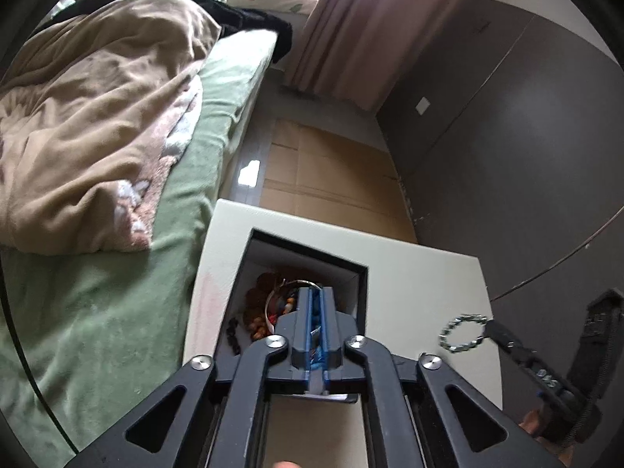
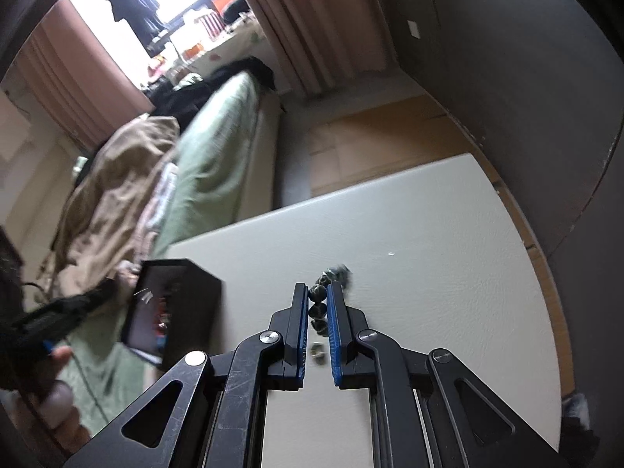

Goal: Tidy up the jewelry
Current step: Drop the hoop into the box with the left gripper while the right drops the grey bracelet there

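— Between the blue pads of the right tool point(image 2: 316, 304), what is held?

— A bracelet of dark green beads point(image 2: 319, 308) is gripped there, the jaws closed narrow on it; from the left wrist view it is seen dangling as a ring off the tool's tip, above the pale surface point(image 1: 421, 284).

— And the left tool point(image 1: 316, 312)?

— Its jaws are nearly shut, with only a thin gap shown; whether anything is pinched cannot be told. It is poised over a black box point(image 1: 360, 273), open at the top, where more jewelry point(image 1: 265, 304) is piled: brown beads and a metal bangle.

— Where is the box placed?

— At the surface's edge, beside a bed point(image 1: 117, 312) covered in green, with a tan blanket point(image 1: 97, 124) heaped on it.
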A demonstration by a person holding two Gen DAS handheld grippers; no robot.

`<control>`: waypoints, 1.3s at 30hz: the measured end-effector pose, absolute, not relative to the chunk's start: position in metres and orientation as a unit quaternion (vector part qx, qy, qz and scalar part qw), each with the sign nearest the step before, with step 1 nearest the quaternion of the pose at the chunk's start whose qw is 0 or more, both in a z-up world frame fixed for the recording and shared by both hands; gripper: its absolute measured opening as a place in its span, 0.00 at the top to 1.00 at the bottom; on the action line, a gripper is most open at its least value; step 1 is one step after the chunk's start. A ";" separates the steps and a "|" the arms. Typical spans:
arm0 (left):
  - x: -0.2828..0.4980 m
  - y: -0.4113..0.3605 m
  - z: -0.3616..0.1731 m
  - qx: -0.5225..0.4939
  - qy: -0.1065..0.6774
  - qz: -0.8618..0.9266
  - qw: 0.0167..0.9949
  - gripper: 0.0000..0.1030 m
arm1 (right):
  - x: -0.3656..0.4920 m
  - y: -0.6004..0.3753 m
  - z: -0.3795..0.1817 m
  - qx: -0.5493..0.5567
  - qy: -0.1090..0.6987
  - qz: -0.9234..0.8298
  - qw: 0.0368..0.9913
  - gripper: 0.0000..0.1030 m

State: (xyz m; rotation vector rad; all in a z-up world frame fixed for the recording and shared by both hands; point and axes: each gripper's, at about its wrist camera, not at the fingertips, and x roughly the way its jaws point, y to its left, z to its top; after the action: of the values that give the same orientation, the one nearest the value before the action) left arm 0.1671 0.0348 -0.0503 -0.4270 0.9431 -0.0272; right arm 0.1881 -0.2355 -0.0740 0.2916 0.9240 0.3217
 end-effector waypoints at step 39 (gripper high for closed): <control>0.141 0.109 -0.032 -0.247 0.400 0.031 0.882 0.22 | 0.177 -0.095 -0.064 0.189 0.419 0.329 0.825 0.39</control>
State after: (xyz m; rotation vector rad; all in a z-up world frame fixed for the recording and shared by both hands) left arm 0.1407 0.1090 -0.0317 -0.5148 0.8326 0.0651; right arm 0.1769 -0.0952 -0.0642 0.4015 0.8916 0.6995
